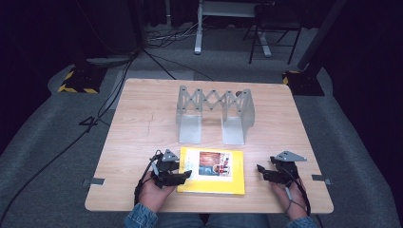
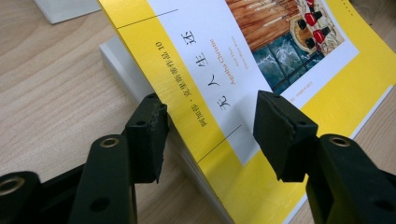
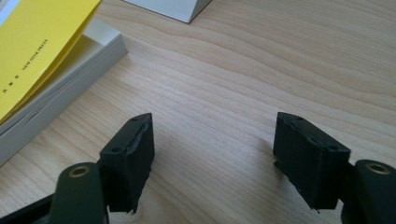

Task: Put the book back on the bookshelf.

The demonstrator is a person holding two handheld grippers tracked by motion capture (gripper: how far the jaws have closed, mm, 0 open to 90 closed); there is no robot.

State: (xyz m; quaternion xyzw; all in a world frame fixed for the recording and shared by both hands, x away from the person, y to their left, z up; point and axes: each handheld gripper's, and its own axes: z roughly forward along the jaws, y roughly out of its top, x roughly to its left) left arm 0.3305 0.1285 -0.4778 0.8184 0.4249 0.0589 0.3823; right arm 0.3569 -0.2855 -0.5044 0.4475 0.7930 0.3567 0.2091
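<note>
Dark room, grey carpet, cables on the floor; wooden table in the middle of the high view. Grey metal rack (scissor-link bars across the top, two flat feet) stands at 12 o'clock from the book, well apart from it.

Yellow book lies flat near the table's front edge, between the two grippers, cover up with a white panel and a picture.

Left gripper sits at the book's 9 o'clock edge, held in the left hand. In the left gripper view the cover's edge is lifted off the page block and runs between the jaws: one pad below the cover at the spine side, the other pad above it over the white panel. Jaws are apart, pads not visibly pressing the cover (contact of the lower pad cannot be told for sure).

Right gripper rests at 3 o'clock of the book, near but clear of it, in the right hand. Its jaws stand apart over bare wood, nothing between them. Right gripper view: book corner at 10 o'clock, cover slightly raised over the pages; rack foot at 12 o'clock.
</note>
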